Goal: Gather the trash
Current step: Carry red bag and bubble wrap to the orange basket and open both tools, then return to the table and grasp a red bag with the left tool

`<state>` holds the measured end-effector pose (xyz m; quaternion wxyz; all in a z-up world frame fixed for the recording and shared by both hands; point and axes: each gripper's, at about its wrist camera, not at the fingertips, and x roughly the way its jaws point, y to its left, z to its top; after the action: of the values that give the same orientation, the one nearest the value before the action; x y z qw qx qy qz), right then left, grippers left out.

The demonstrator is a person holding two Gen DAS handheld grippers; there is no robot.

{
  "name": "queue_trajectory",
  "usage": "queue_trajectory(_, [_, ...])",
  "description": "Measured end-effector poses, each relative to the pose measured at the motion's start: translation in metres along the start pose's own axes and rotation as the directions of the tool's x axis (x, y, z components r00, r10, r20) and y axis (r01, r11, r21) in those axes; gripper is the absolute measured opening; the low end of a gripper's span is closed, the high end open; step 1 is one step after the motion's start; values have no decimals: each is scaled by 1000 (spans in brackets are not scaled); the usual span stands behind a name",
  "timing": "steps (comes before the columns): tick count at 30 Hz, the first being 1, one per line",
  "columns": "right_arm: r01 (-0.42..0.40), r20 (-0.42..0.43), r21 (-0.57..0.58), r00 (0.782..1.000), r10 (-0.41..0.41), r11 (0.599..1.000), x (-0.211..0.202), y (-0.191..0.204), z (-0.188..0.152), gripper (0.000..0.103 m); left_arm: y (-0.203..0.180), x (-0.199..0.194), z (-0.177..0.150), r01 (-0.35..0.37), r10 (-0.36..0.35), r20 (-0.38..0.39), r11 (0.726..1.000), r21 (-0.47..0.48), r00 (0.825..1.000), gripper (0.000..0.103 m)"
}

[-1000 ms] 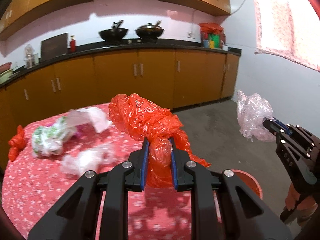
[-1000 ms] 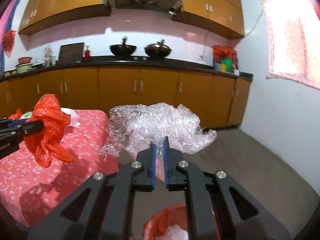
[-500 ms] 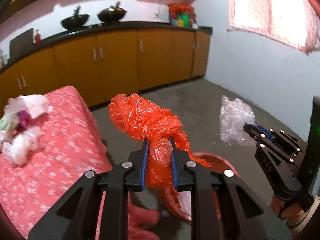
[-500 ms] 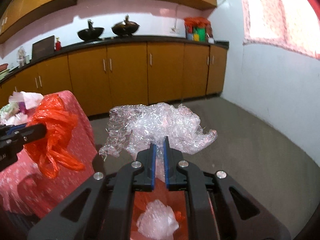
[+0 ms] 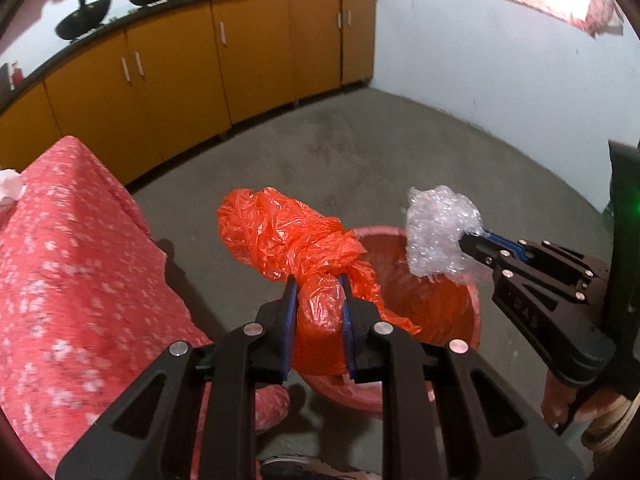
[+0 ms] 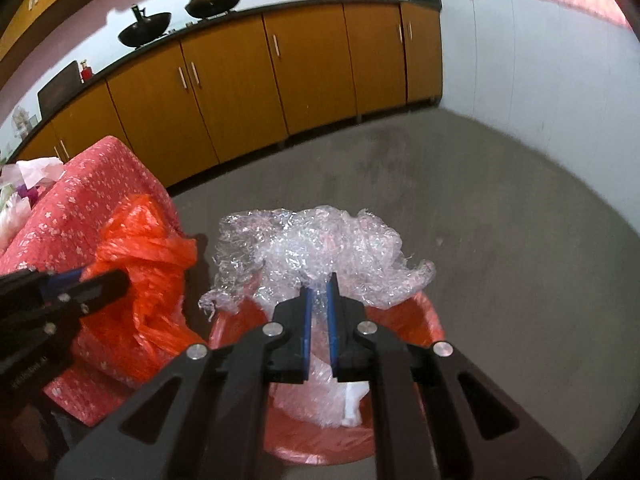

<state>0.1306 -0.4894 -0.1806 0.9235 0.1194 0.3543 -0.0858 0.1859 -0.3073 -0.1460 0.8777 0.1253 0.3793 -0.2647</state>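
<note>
Orange-brown kitchen cabinets [image 5: 248,52] run along the far wall under a dark counter carrying two black woks [image 6: 214,0], and bare grey concrete floor [image 5: 360,152] spreads in front of them. At the left stands the bench [image 5: 60,280], draped in a red cloth with small white flowers; its near corner hangs close beside a red trash bin [image 5: 436,312] set on the floor.

The left tool [image 5: 318,320] is clamped on a knotted orange plastic bag [image 5: 296,248], its blue-padded jaws pinching the bag's twisted neck, with the crumpled bulk held over the bin's near-left rim. The right tool [image 6: 319,316] is closed on a wad of clear bubble wrap [image 6: 320,248], jaws nearly together with only a thin fold between them, and the wad hangs above the bin's mouth.

The right wrist view looks straight down into the bin [image 6: 420,320], showing it lined with red plastic and already holding pale crumpled plastic and a white scrap [image 6: 352,400]; the left wrist view shows only the bin's inner wall. The right view also catches more loose wrappers [image 6: 28,176] lying on the bench's far left corner, and a small red bottle [image 6: 85,72] on the counter. The left view shows the right tool [image 5: 472,242] from the side, with faint embossed lettering on its body that I cannot read, and a green light [image 5: 636,212] on the black unit behind it.
</note>
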Motion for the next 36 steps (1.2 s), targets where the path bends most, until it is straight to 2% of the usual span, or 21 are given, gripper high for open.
queue_trajectory(5, [-19, -41, 36, 999, 21, 999, 13, -6, -2, 10, -12, 13, 1, 15, -14, -27, 1000, 26, 1000, 22])
queue_trajectory(10, [-38, -74, 69, 996, 43, 997, 26, -19, 0, 12, -15, 19, 2, 8, -7, -35, 1000, 22, 999, 38])
queue_trajectory(13, [-35, -85, 81, 995, 42, 996, 30, -23, 0, 14, -14, 20, 2, 3, -2, -36, 1000, 16, 999, 42])
queue_trajectory(16, [-38, -89, 92, 995, 46, 995, 32, -23, 1, 21, -12, 19, 4, -8, 8, -39, 1000, 10, 999, 42])
queue_trajectory(17, [-40, -89, 90, 995, 48, 995, 33, -22, 1, 26, -10, 19, 5, -11, 11, -39, 1000, 4, 999, 42])
queue_trajectory(20, [-39, -95, 73, 994, 46, 997, 34, -14, 3, 29, -2, 13, 6, -27, 26, -30, 999, -18, 999, 44])
queue_trajectory(29, [-43, -52, 7, 998, 43, 999, 16, 12, 16, 32, 32, -12, 15, -94, 97, 24, 989, -113, 995, 46])
queue_trajectory(36, [-82, -12, -69, 997, 81, 994, -3, 54, 40, 32, 74, -49, 17, -119, 139, 81, 970, -212, 987, 48])
